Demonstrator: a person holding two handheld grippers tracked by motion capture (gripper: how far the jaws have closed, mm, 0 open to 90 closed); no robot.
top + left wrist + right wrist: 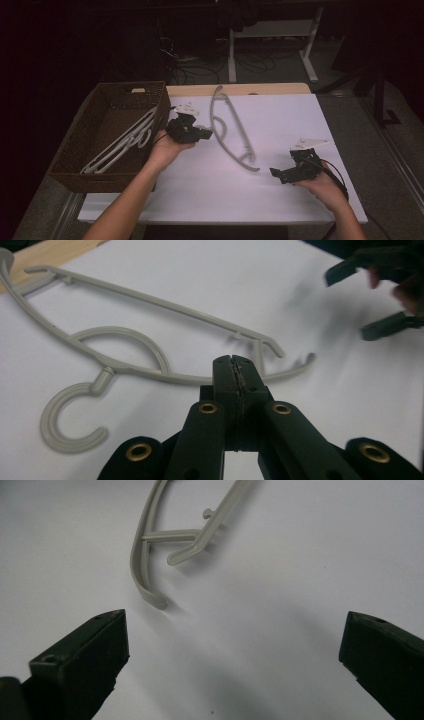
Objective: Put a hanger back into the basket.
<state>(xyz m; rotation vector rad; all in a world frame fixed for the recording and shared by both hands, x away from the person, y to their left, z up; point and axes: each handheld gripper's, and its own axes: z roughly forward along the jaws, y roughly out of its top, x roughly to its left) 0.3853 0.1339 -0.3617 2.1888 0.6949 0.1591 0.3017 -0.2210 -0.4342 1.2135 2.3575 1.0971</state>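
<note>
A grey plastic hanger [231, 131] lies flat on the white table top [280, 120], its hook [70, 417] toward my left hand. My left gripper [206, 134] sits just left of the hanger's hook, its jaws pressed together with nothing between them [235, 371]. Near the front right of the table my right gripper [275, 174] stands open, pointing at the hanger's near end [152, 596], a short way off it [232, 645]. It also appears open far off in the left gripper view [370, 300].
A brown wicker basket [75, 145] stands at the table's left with white hangers [122, 142] lying in it. A wooden strip [240, 89] edges the far side. Beyond are desk legs and cables on a dark floor.
</note>
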